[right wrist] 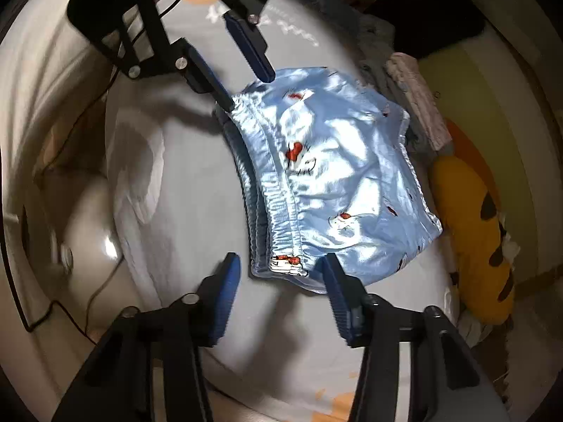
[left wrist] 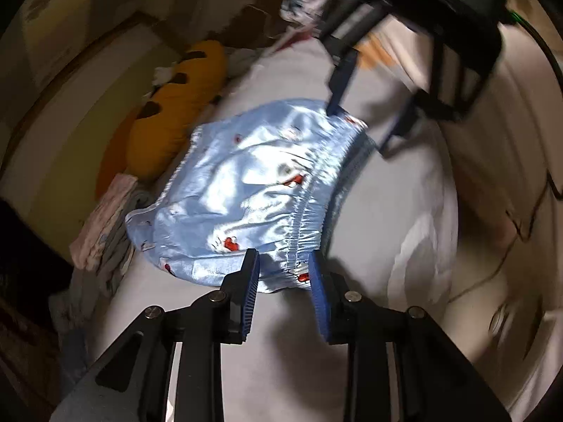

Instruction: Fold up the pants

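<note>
Light blue satin pants (left wrist: 253, 183) (right wrist: 334, 176) with small red prints lie folded flat on the pale bed sheet (left wrist: 387, 211) (right wrist: 183, 193). The gathered elastic waistband faces both grippers. My left gripper (left wrist: 283, 260) (right wrist: 250, 91) is open and straddles one corner of the waistband. The fabric lies between its blue pads, which do not pinch it. At the other waistband corner, my right gripper (right wrist: 279, 263) (left wrist: 359, 126) is open wider. One of its fingers rests at the fabric's edge, the other stands over bare sheet.
An orange plush toy (left wrist: 179, 105) (right wrist: 475, 246) with dark spots lies along the far side of the pants. A pile of folded clothes (left wrist: 102, 221) (right wrist: 415, 98) sits beside it. A thin cable (right wrist: 70, 313) runs over the floor past the bed's edge.
</note>
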The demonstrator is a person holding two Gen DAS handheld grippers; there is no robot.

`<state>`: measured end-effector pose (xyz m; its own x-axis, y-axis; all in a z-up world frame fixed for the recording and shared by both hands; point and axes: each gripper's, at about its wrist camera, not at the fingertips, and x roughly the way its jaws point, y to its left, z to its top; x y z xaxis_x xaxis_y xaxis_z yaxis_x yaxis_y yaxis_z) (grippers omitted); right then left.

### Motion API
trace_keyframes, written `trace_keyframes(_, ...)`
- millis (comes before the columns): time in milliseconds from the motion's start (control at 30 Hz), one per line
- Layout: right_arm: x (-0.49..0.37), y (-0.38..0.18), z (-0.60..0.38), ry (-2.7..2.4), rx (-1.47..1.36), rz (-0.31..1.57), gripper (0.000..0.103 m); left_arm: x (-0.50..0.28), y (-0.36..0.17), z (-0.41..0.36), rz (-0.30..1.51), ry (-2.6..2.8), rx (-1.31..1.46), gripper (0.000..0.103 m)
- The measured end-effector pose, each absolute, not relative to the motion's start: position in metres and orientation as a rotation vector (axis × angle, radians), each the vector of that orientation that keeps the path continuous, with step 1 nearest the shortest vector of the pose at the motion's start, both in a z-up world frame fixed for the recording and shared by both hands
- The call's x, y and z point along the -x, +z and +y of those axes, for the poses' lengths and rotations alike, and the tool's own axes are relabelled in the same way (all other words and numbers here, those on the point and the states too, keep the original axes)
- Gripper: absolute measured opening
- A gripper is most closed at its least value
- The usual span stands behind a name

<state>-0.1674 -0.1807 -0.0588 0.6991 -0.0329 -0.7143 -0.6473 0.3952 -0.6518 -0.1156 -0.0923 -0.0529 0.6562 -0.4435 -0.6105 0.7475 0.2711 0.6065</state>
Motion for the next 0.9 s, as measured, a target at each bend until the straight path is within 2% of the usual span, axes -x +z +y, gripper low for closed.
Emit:
trace_keyframes(167, 0.169, -0.074, -0.175, 0.424, 1.184, 0.718, 0.046, 0.113, -0.068, -0.091, 0.372, -0.851, -1.063, 0.03)
trace_keyframes(333, 0.178, -0.083, -0.171, 0.341, 1.277, 0.613, 0.046, 0.11, -0.066, -0.087, 0.361, -0.841, -1.052, 0.04)
trace_keyframes(533, 0.195, -0.107, -0.164, 0.293, 1.45, 0.504, 0.046, 0.131, -0.081, -0.082, 0.176, -0.771, -1.186, 0.04)
trace_keyframes(767, 0.205, -0.124, -0.16, 0.148, 1.585, 0.33, 0.046, 0.132, -0.092, -0.081, 0.006, -0.587, -1.175, 0.041)
trace_keyframes(900, 0.215, -0.132, -0.16, 0.083, 1.649, 0.223, 0.056, 0.135, -0.099, -0.076, -0.083, -0.504, -1.166, 0.043)
